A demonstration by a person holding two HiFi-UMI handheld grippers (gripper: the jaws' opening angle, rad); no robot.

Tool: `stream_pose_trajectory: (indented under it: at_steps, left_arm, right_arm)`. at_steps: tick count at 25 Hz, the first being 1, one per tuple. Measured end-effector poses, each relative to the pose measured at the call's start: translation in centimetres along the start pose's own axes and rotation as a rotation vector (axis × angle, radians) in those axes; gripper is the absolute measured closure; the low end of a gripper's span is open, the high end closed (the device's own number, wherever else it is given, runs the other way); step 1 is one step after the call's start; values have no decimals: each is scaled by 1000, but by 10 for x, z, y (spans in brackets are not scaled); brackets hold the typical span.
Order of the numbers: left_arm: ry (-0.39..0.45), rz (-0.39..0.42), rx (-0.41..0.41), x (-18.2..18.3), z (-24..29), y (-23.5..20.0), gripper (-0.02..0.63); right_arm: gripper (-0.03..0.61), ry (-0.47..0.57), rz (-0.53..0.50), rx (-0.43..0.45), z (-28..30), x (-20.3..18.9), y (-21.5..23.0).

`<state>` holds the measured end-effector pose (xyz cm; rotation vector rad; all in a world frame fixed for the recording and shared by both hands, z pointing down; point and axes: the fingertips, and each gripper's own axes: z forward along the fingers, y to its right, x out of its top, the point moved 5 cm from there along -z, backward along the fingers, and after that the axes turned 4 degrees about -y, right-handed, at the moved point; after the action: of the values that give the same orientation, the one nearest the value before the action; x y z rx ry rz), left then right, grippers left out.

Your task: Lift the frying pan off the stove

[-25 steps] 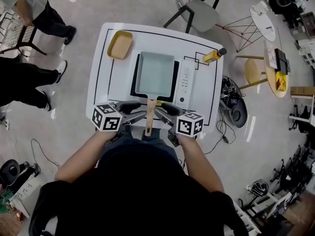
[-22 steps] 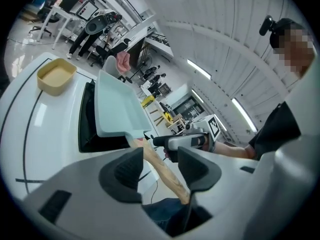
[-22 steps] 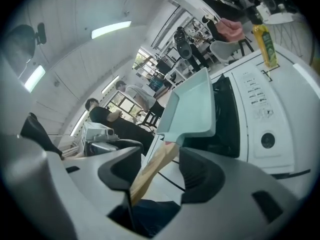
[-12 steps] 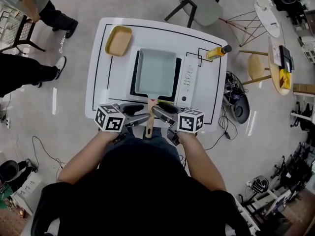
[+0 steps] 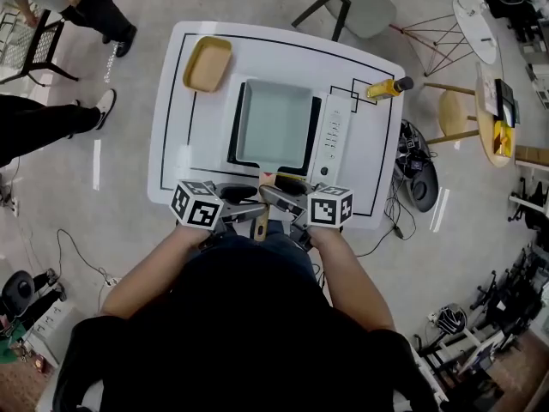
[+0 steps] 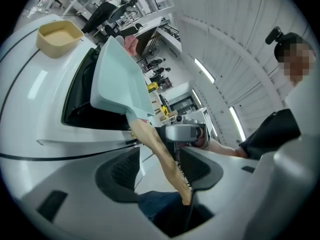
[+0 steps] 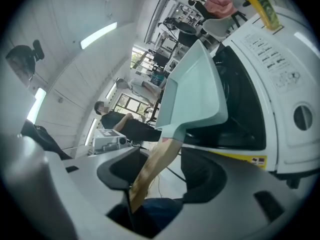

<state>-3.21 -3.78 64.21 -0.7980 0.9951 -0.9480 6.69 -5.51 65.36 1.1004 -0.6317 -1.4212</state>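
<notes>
A pale green rectangular frying pan [image 5: 274, 123] rests on the black glass of a white stove [image 5: 332, 140]. Its wooden handle [image 5: 261, 222] points toward me over the table's near edge. My left gripper [image 5: 244, 208] and right gripper [image 5: 280, 201] flank that handle from either side. In the left gripper view the handle [image 6: 156, 146] runs between the jaws of the left gripper [image 6: 160, 171], which are opening, and the pads are not pressing on it. In the right gripper view the handle [image 7: 150, 170] likewise lies loose between the opening jaws of the right gripper [image 7: 162, 173]. The pan [image 7: 197, 91] sits flat.
On the white table [image 5: 183, 148] stand a yellow dish [image 5: 208, 64] at the far left and a yellow bottle [image 5: 386, 87] at the far right. A grey chair [image 5: 358, 3] stands beyond the table, stools at the right, and people's legs [image 5: 51, 118] at the left.
Both grippers have drawn slightly inward toward the pan's handle and their jaws have spread wider. The pan has stayed on the stove.
</notes>
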Motion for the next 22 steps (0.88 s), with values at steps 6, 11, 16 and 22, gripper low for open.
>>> stream_pose_trajectory:
  at_steps: [6,11,16,22]
  left_arm:
    - [-37,-34,-51,-5,8,0,367]
    - [-68,-57,-108,-8,16,4,367]
    - [-96,-76,-150,-12,23,7,367]
    - [-130,-87,-190,-18,30,10,368]
  right_arm:
    - [314,-24,17,27,7,1,2]
    - [314,-35,47,62,12,1,3]
    - [315,-57,49,86,17,0,3]
    - [316,-83,62,125,24,-4,2]
